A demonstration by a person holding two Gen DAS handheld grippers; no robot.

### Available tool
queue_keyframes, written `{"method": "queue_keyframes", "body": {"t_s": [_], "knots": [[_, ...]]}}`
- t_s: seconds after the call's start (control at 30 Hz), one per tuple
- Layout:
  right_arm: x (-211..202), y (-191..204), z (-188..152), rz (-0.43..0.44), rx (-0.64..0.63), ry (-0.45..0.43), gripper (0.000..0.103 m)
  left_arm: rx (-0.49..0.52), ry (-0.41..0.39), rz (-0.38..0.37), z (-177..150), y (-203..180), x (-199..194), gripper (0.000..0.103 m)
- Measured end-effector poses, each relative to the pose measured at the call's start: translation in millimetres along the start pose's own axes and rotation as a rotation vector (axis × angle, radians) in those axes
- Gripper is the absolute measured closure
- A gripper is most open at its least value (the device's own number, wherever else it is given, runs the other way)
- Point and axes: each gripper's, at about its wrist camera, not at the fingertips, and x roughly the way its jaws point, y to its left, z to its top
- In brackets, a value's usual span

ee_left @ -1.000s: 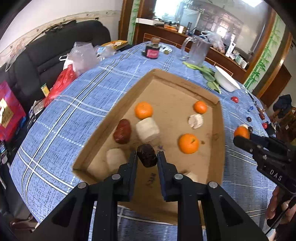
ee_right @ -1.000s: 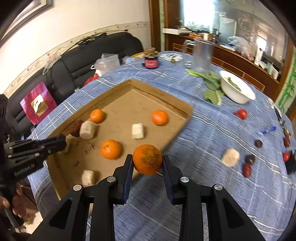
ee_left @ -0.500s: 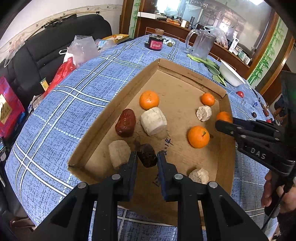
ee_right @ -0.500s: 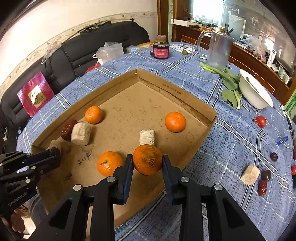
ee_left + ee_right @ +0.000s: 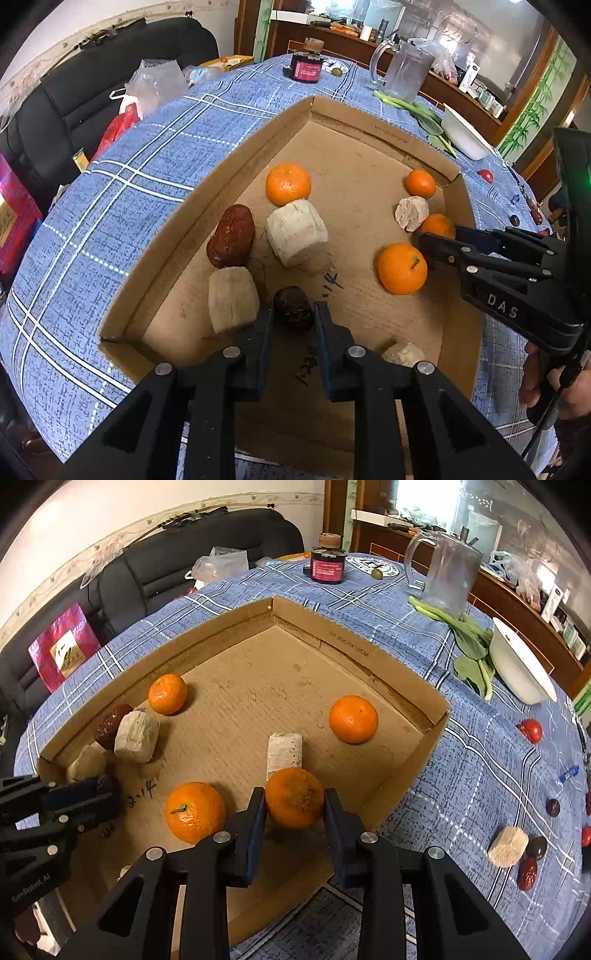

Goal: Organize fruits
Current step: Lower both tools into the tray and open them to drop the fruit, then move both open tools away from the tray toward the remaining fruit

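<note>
My left gripper [image 5: 293, 314] is shut on a dark red date [image 5: 294, 307], low over the near left part of the cardboard tray [image 5: 354, 118]. My right gripper [image 5: 294, 802] is shut on an orange [image 5: 294, 796] just above the tray floor [image 5: 258, 686], beside a pale root chunk [image 5: 284, 751]. In the tray lie three oranges [image 5: 288, 182] [image 5: 402, 267] [image 5: 420, 182], a red date [image 5: 231, 236] and several pale chunks [image 5: 296, 232]. From the left wrist view the right gripper [image 5: 424, 232] comes in from the right with its orange [image 5: 437, 225].
On the blue checked cloth right of the tray lie a pale chunk [image 5: 508, 845], dates [image 5: 527, 873], small red fruits [image 5: 531, 730], a white bowl [image 5: 521, 668] and greens [image 5: 469, 646]. A glass jug [image 5: 448, 572] and dark jar [image 5: 327, 566] stand at the back. A black sofa [image 5: 110, 74] lies beyond.
Both grippers sank toward the tray floor. The right one carried its orange from outside the tray's near edge to inside it, beside the pale chunk. The left one kept the dark date.
</note>
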Motion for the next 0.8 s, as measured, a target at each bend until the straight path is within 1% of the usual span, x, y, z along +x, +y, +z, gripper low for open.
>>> {"method": "queue_keyframes", "body": {"t_s": [0.27, 0.3, 0.33, 0.4, 0.43, 0.57, 0.67, 0.73, 0.8], "knots": [[4, 1, 1, -0.012, -0.025, 0.001, 0.069, 0.007, 0.002, 0.009, 2, -2, 0, 0.080], [4, 0, 2, -0.011, -0.025, 0.004, 0.069, 0.008, 0.005, 0.007, 2, -3, 0, 0.076], [4, 1, 2, -0.011, -0.026, 0.005, 0.069, 0.009, 0.006, 0.007, 2, -3, 1, 0.071], [3, 1, 2, -0.014, -0.029, 0.006, 0.068, 0.013, 0.004, 0.020, 1, -5, -1, 0.062], [2, 1, 1, -0.015, -0.029, 0.005, 0.067, 0.017, 0.000, 0.027, 0, -5, -2, 0.060], [-7, 2, 0, -0.020, -0.020, -0.012, 0.059, 0.016, -0.005, 0.040, -1, -3, -6, 0.059], [-16, 1, -3, -0.020, -0.008, -0.026, 0.058, 0.005, -0.012, 0.042, -3, -1, -11, 0.057], [-21, 1, -6, -0.019, 0.000, -0.032, 0.058, 0.002, -0.022, 0.050, -3, 0, -15, 0.053], [-29, 2, -10, -0.016, 0.006, -0.041, 0.058, 0.005, -0.037, 0.064, -5, -1, -19, 0.051]]}}
